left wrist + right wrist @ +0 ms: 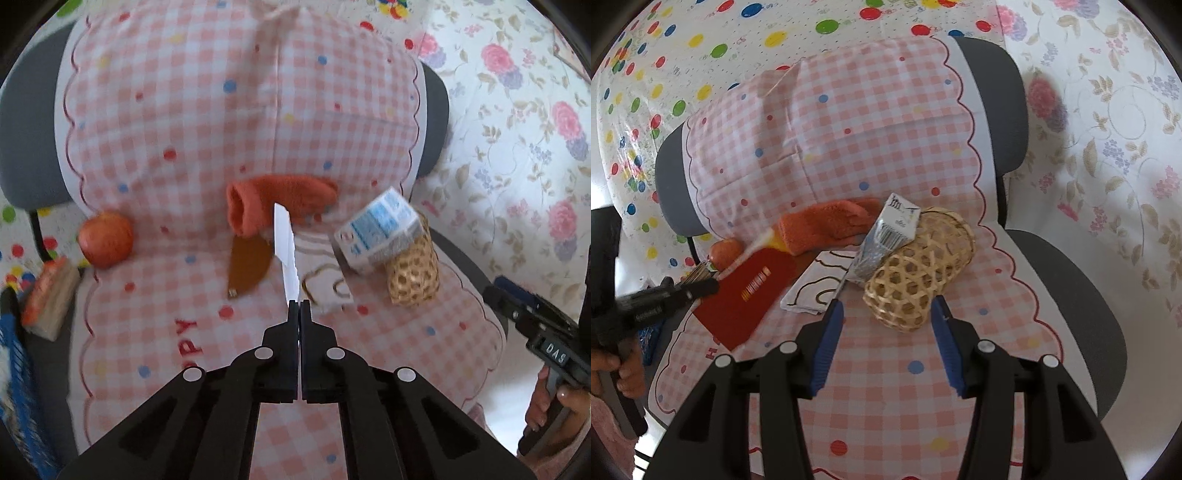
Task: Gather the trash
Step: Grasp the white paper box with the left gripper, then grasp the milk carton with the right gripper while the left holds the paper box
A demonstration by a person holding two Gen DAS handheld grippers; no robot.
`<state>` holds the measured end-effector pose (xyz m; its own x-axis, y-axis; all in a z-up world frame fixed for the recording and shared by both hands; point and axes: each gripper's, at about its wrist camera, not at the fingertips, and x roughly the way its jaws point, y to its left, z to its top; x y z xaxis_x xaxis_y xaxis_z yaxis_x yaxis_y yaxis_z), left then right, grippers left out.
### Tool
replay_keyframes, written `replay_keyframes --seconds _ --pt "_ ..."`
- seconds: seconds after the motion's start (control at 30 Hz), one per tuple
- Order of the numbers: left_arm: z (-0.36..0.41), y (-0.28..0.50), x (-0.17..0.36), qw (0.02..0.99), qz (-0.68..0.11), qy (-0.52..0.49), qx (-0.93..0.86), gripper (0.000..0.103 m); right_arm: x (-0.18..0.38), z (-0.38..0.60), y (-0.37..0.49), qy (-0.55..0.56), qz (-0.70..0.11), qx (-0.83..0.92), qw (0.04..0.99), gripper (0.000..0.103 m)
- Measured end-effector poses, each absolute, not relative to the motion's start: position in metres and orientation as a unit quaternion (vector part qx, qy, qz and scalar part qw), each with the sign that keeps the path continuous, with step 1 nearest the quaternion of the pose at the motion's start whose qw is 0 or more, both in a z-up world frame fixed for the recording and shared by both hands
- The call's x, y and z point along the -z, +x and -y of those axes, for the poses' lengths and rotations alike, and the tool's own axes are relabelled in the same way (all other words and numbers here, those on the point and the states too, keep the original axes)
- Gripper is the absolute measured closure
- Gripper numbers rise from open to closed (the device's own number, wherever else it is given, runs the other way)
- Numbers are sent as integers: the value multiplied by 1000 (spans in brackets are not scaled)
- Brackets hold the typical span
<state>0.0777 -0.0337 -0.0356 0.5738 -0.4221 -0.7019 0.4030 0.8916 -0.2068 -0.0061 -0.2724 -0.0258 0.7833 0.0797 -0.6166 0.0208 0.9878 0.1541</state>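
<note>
My left gripper (299, 303) is shut on a red packet seen edge-on as a white strip (286, 254); in the right wrist view it shows as a flat red packet (746, 295) held above the chair seat. My right gripper (886, 314) is open and empty, just in front of a woven bamboo basket (916, 273) lying on its side. A crushed blue-and-white milk carton (890, 236) rests on the basket; it also shows in the left wrist view (380, 232). An orange cloth (273, 203) lies behind.
Everything lies on a grey office chair (1071, 295) draped in a pink checked cloth (184, 129). A red apple (106, 238) sits at the seat's left. A white patterned cloth (816, 284) lies under the carton. A blue crate (18, 387) stands at left.
</note>
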Motion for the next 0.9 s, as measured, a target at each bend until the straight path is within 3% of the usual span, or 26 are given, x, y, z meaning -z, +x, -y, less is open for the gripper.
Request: replay_keyframes --seconds 0.27,0.37,0.5,0.9 --pt "47 81 69 883 -415 2 221 92 28 267 -12 67 -335 -14 940 54" --pt "50 88 74 889 -412 4 201 92 28 270 -14 68 -336 -10 939 54" --pt "44 88 71 894 -407 -2 187 102 30 272 -16 65 -339 -7 938 54" --pt "18 75 31 920 -357 9 160 102 23 270 30 62 -325 -15 944 54"
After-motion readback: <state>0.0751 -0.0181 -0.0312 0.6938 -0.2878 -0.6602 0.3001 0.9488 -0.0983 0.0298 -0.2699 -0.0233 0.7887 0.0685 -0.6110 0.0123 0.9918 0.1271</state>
